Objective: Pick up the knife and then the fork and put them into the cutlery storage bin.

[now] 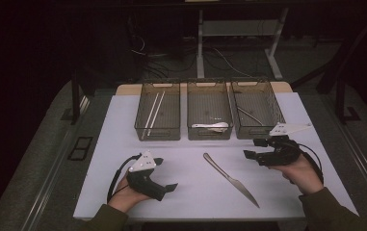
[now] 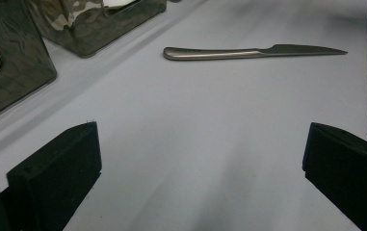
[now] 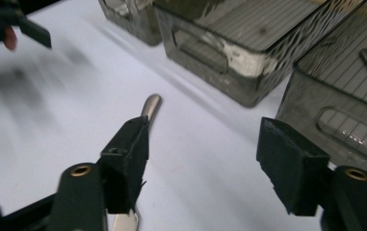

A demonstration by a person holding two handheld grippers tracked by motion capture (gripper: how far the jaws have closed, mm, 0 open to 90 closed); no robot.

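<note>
Knife on the white worktop, lying free between the two hands, its handle end toward the bins and its blade tip toward the person. Nothing touches it. At the person's right, the right gripper is held over the worktop just in front of the right-hand bin, pointing across toward the knife; in the right gripper view its fingers stand apart with only bare worktop between them, and the knife's handle runs behind the left one. At the other side, the left gripper is held low near the front edge, well apart from the knife; the left gripper view shows its fingers spread wide and empty, the knife lying farther off beyond them. Three dark see-through bins stand in a row at the back: the left bin holds pale chopsticks, the middle bin a white spoon
</note>
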